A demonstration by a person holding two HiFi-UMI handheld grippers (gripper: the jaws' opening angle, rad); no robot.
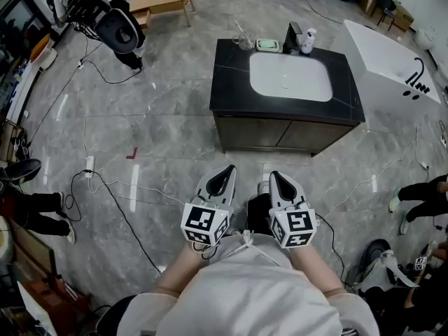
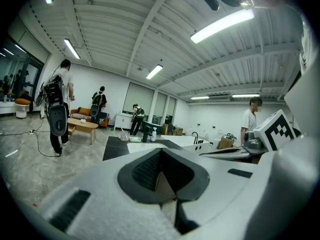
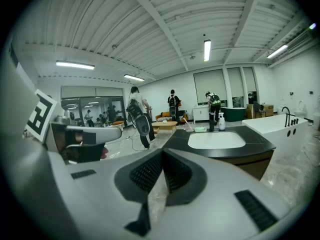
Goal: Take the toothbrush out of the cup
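Observation:
A clear cup [image 1: 243,41] with a thin toothbrush leaning in it stands on the back left corner of the black vanity top [image 1: 231,75], left of the white sink [image 1: 289,75]. The cup also shows far off in the left gripper view [image 2: 123,133] and in the right gripper view [image 3: 188,126]. My left gripper [image 1: 222,180] and right gripper [image 1: 281,185] are held side by side close to my body, well short of the vanity. Both point toward it. The left gripper [image 2: 161,153] and the right gripper [image 3: 162,155] each have their jaws together with nothing between them.
A green soap dish [image 1: 267,45], a black faucet [image 1: 292,36] and a white pump bottle [image 1: 307,40] line the back of the vanity. A white bathtub [image 1: 389,60] stands to the right and a wooden bench [image 1: 164,1] at the far left. Cables [image 1: 119,201] trail over the grey floor. People stand around the room.

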